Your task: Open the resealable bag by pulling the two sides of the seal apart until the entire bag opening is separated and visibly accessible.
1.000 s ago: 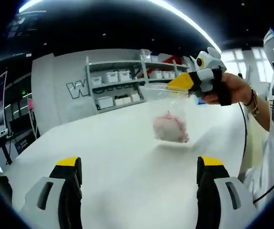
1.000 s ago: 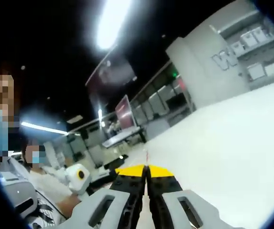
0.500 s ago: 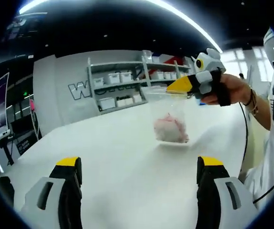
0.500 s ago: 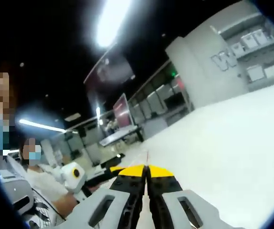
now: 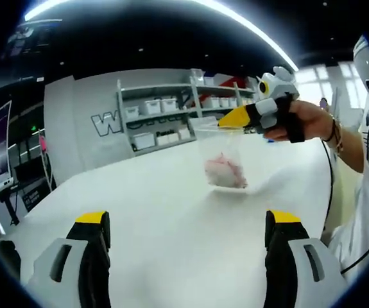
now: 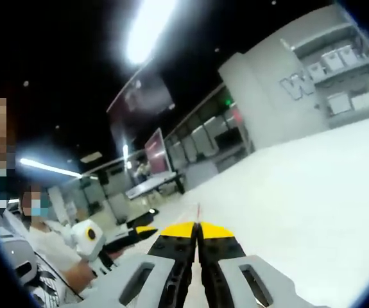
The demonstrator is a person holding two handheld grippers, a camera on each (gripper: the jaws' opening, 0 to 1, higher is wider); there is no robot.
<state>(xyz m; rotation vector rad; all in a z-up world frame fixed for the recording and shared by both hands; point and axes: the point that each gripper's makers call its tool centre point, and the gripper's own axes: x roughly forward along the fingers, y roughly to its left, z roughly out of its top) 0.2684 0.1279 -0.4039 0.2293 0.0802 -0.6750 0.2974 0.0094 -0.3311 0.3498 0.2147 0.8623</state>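
Left gripper view: the left gripper (image 5: 187, 256) rests low over the near edge of the white tabletop (image 5: 139, 212), its two yellow-tipped jaws spread wide with nothing between them. Beyond it, toward the far right part of the tabletop, the right gripper (image 5: 232, 119), held in a hand (image 5: 303, 122), pinches the top edge of the clear bag (image 5: 223, 154). The bag hangs from that pinch, its bottom at or just above the tabletop; contact cannot be resolved. A pinkish lump (image 5: 224, 172) sits low inside it. Shelves (image 5: 165, 115) with boxes stand against the far wall.

Right gripper view: the right gripper (image 6: 197, 232) has its jaws pressed together on the thin strip of bag rim, of which a faint sliver rises between the tips. The left gripper (image 6: 133, 232) shows at lower left, in a person's hand.

Step in hand: one side of the seal is held; the other is not yet taken, and the seal appears unopened. To do it well, the free gripper should probably approach level with the rim and take only the one lip facing it, close beside the existing pinch. Catching both layers would defeat the pull. The pull is best directed straight apart, across the seal, and kept steady so the film does not slip from the tips.
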